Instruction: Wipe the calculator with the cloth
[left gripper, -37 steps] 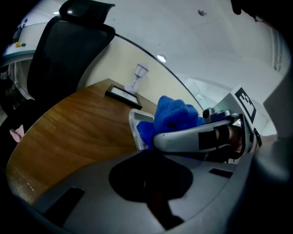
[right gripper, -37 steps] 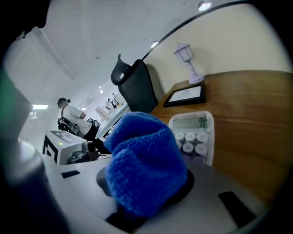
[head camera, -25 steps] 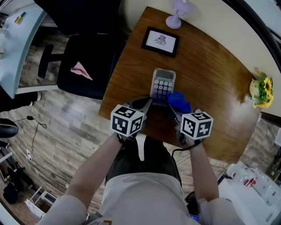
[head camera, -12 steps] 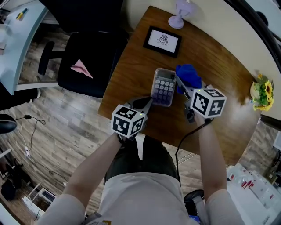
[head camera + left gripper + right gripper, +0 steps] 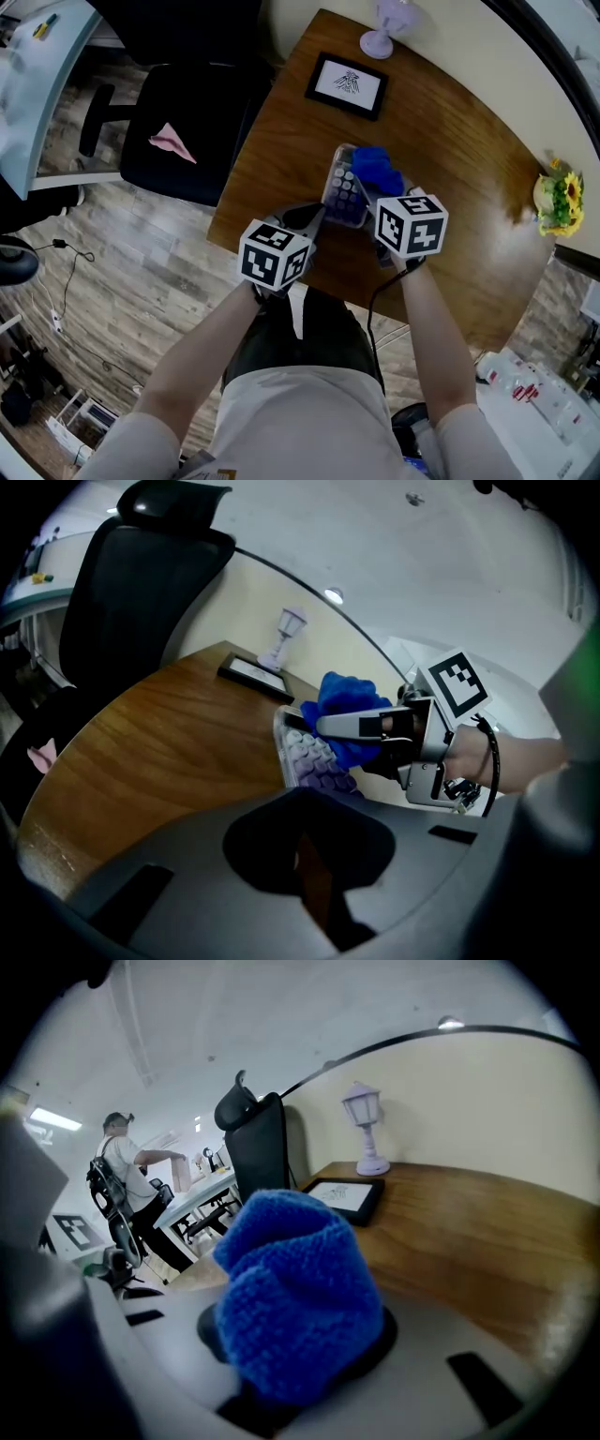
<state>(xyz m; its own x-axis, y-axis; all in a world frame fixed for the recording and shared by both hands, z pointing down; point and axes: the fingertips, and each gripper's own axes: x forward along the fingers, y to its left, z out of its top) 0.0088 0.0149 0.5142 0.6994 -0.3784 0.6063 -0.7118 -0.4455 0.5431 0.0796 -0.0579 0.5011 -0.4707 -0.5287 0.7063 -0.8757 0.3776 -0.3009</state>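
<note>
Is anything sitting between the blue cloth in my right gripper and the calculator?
Nothing visible does. The right gripper has its jaws shut on the blue cloth, which overlaps the calculator's far end in the head view. The left gripper sits at its near edge, clear of the cloth.

Nubby blue cloth [image 5: 291,1307], glossy wood table [image 5: 450,141], calculator [image 5: 314,759] seemingly plastic.

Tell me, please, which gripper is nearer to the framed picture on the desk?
Right. The right gripper, clamping the blue cloth, sits over the calculator, just short of the framed picture; the left gripper sits farther back, at the calculator's near edge.
</note>
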